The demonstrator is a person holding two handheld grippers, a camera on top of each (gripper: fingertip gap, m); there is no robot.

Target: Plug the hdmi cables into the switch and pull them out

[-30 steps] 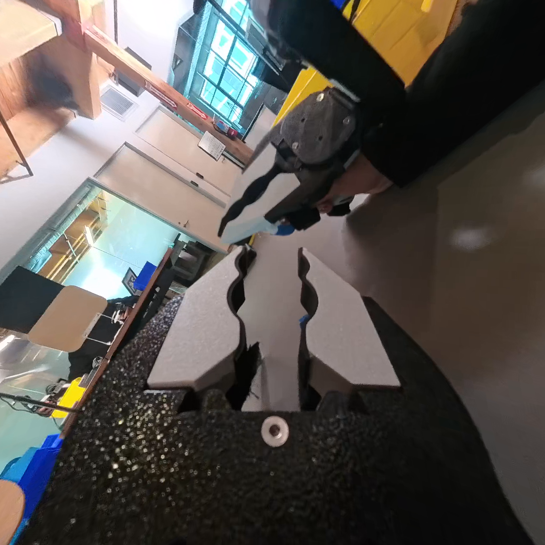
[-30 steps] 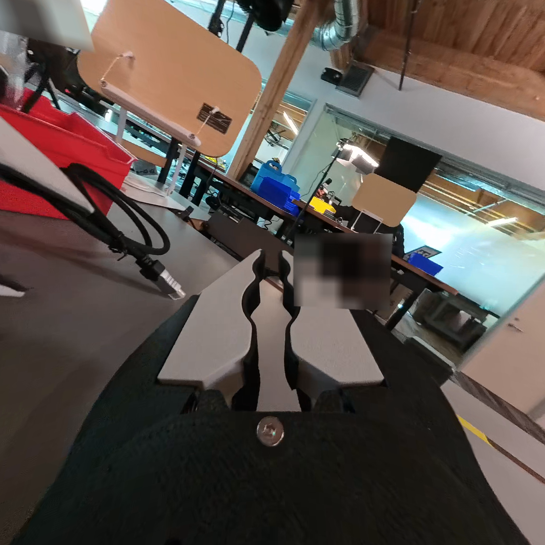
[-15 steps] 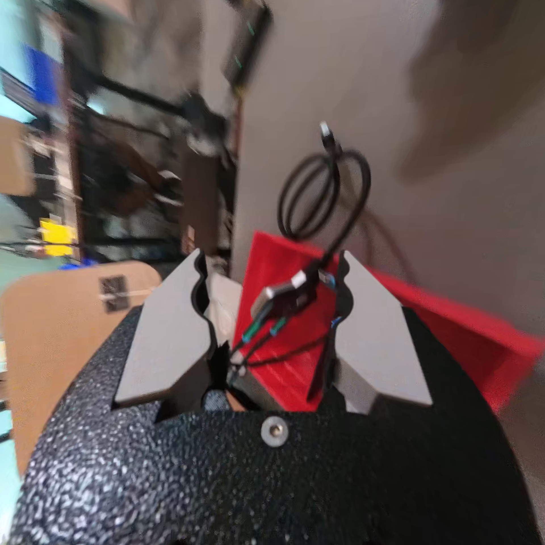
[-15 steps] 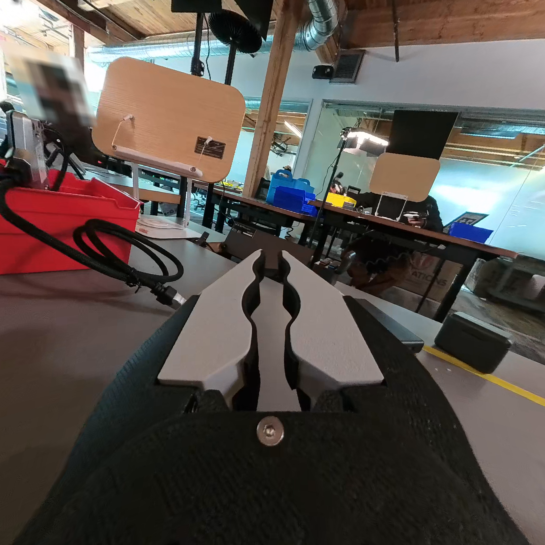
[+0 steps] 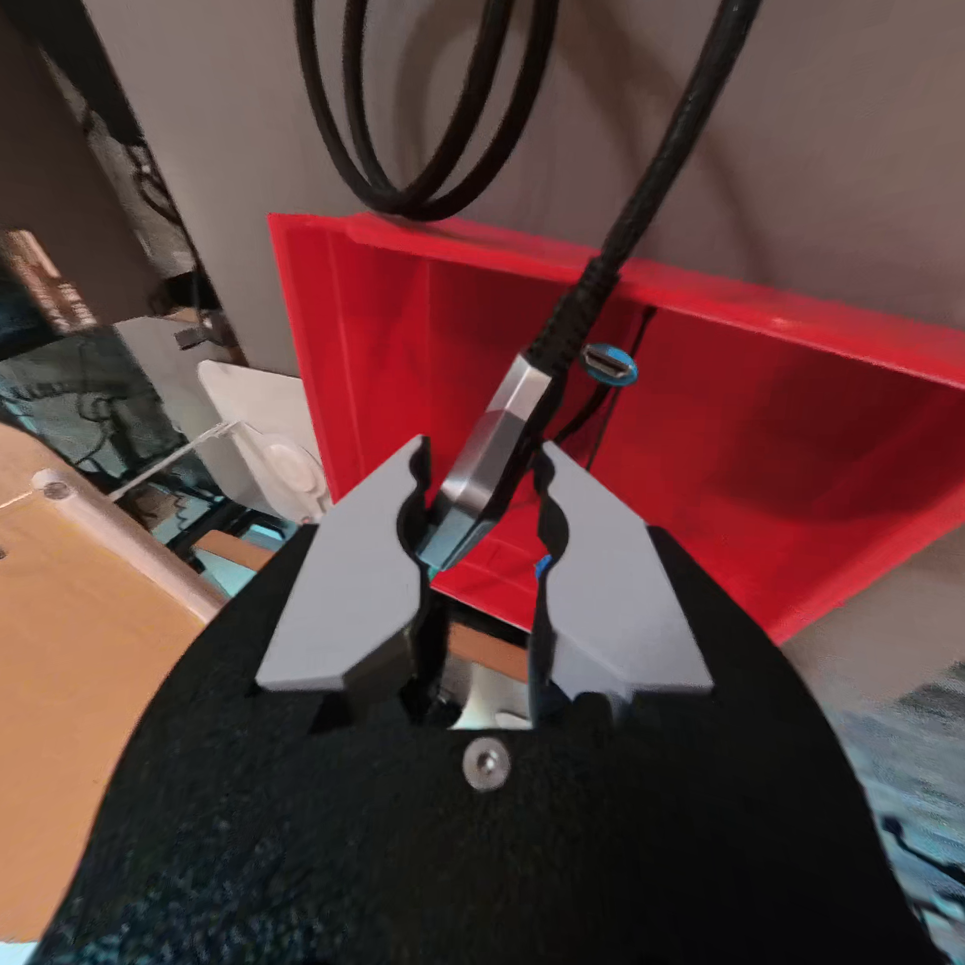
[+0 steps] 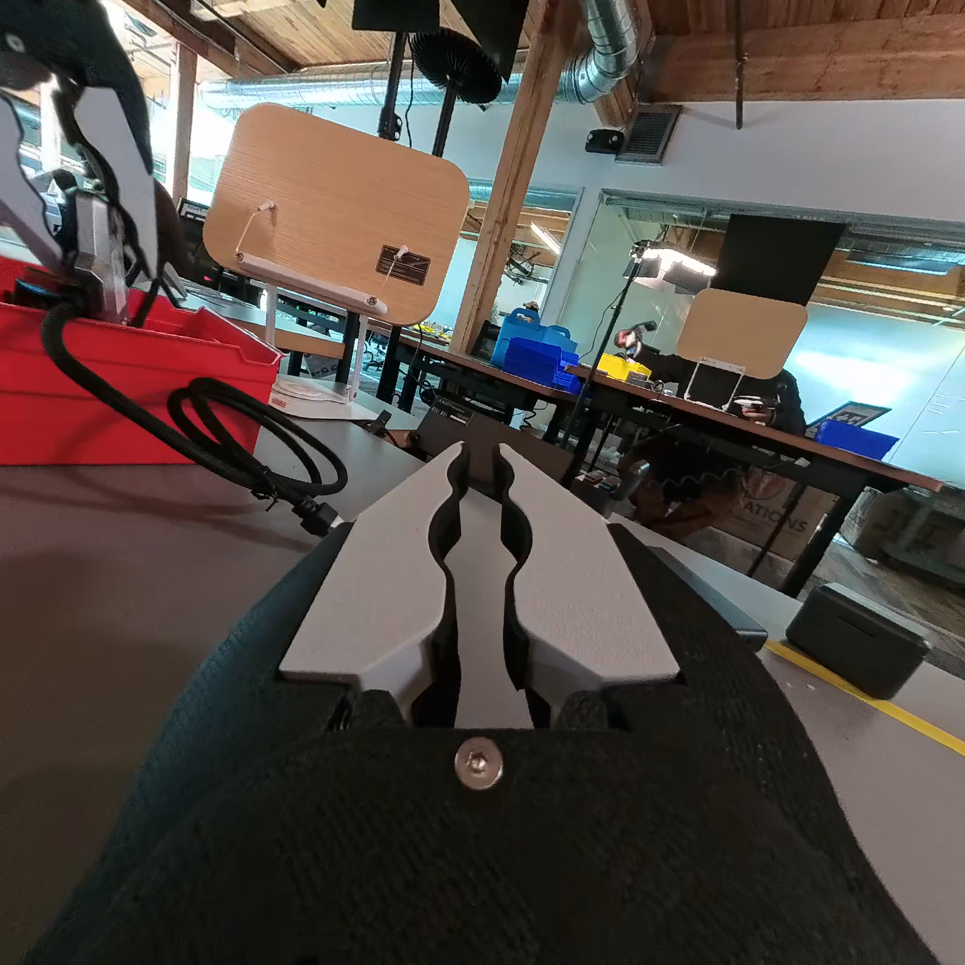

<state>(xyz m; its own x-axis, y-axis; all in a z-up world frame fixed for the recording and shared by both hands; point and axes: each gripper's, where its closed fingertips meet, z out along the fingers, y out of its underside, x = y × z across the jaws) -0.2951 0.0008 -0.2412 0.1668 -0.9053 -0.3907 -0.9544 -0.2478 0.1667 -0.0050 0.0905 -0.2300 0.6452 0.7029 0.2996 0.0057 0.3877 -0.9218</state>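
Observation:
In the left wrist view my left gripper (image 5: 483,449) is over the red bin (image 5: 783,470). It is shut on the silver HDMI switch (image 5: 496,444), which lies slanted between the two pads. A black braided cable (image 5: 652,183) runs from the switch's far end over the bin's rim. A blue-collared HDMI plug (image 5: 610,364) hangs in the bin just beyond the right fingertip. The right wrist view shows this gripper (image 6: 99,271) holding the switch (image 6: 96,245) above the bin (image 6: 130,397). My right gripper (image 6: 481,449) is shut and empty, low over the grey table.
The braided cable lies coiled on the table (image 6: 250,433), with its black plug (image 6: 318,514) just left of my right fingers. A wooden board on a white stand (image 6: 334,209) is behind the bin. A black box (image 6: 856,642) and yellow tape line (image 6: 861,699) lie at right. My right fingertips sit around 30 cm from my left ones.
My left gripper swung from facing the room to over the red bin, opened wide around the switch, then closed on it. My right gripper levelled out, its jaws unchanged.

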